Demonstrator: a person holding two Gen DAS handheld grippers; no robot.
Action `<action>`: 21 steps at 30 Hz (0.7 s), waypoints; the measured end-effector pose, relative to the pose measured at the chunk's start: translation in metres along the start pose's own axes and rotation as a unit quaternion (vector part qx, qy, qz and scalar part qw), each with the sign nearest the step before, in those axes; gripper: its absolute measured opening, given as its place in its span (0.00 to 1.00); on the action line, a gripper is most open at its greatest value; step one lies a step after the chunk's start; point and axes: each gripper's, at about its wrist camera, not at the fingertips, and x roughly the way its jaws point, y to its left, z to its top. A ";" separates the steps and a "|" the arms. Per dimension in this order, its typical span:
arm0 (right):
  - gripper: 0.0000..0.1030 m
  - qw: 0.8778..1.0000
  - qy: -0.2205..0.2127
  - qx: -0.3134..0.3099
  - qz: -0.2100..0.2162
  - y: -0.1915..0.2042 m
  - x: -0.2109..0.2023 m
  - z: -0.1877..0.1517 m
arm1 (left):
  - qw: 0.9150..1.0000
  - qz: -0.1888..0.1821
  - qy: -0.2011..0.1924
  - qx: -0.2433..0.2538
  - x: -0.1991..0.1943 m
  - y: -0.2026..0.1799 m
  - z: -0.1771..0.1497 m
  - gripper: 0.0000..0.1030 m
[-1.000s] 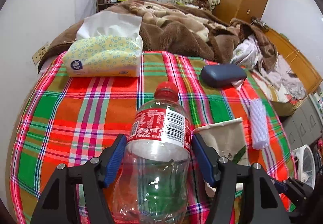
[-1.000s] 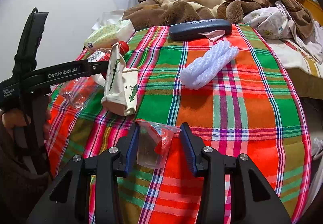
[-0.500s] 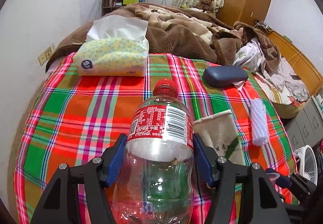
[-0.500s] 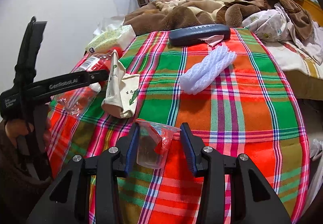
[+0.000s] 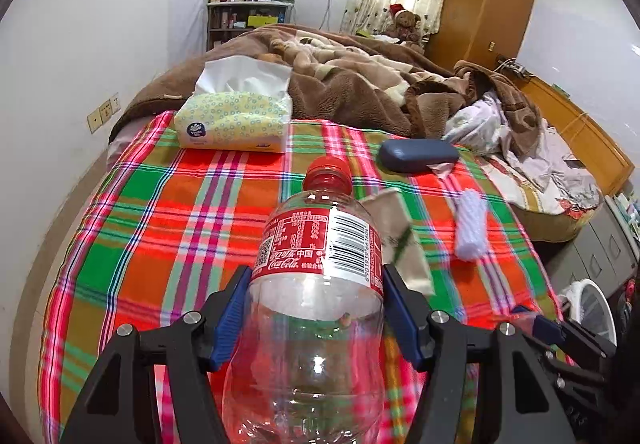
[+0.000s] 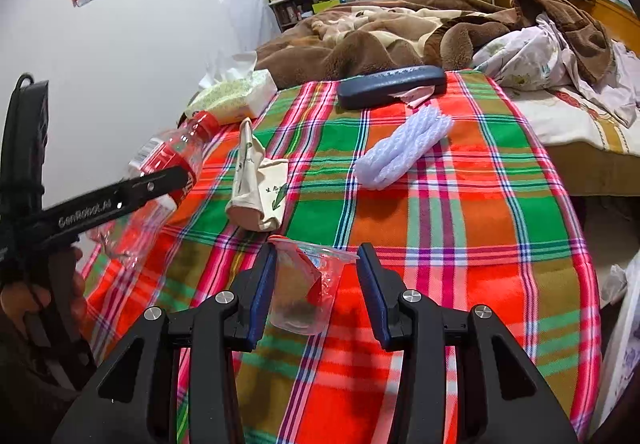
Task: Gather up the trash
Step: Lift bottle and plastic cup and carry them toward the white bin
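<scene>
— Two pieces held?
— Yes. One clear ribbed plastic bottle with red cap and label (image 5: 316, 284), bottom centre, is clamped by the left gripper (image 5: 316, 308). One small clear plastic cup holding a red scrap (image 6: 306, 288), low centre, is pinched in the right gripper (image 6: 316, 288).
— Left lying?
— One crumpled paper cup (image 6: 260, 188) and one white foam net sleeve (image 6: 400, 146), mid-frame on the plaid cloth (image 6: 460, 244).

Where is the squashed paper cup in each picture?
Left wrist view: the paper cup peeks out right of centre, behind the bottle.
Right wrist view: the cup lies left of centre on the plaid cloth.
Shared landmark: the dark blue case lies beyond it in both.
</scene>
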 end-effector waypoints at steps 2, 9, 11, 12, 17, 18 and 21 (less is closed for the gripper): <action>0.41 1.000 -0.008 -0.002 -0.001 0.000 -0.009 0.000 | 1.000 -0.004 -0.005 0.003 -0.012 -0.007 -0.005 0.62; 0.41 0.999 -0.035 0.004 -0.005 -0.009 -0.040 -0.001 | 0.999 -0.021 -0.021 0.028 -0.045 -0.042 -0.020 0.62; 0.41 0.999 -0.042 0.007 -0.008 -0.013 -0.048 -0.002 | 0.999 -0.026 -0.025 0.034 -0.052 -0.051 -0.023 0.62; 0.41 0.999 -0.045 0.009 -0.009 -0.016 -0.052 -0.002 | 0.999 -0.030 -0.027 0.036 -0.055 -0.055 -0.025 0.62; 0.41 0.998 -0.060 0.017 -0.017 -0.028 -0.070 -0.007 | 0.997 -0.047 -0.037 0.050 -0.073 -0.082 -0.032 0.62; 0.41 0.998 -0.063 0.019 -0.019 -0.031 -0.073 -0.008 | 0.997 -0.049 -0.038 0.052 -0.075 -0.087 -0.034 0.62; 0.41 0.997 -0.071 0.026 -0.024 -0.040 -0.080 -0.009 | 0.996 -0.060 -0.040 0.060 -0.081 -0.104 -0.039 0.62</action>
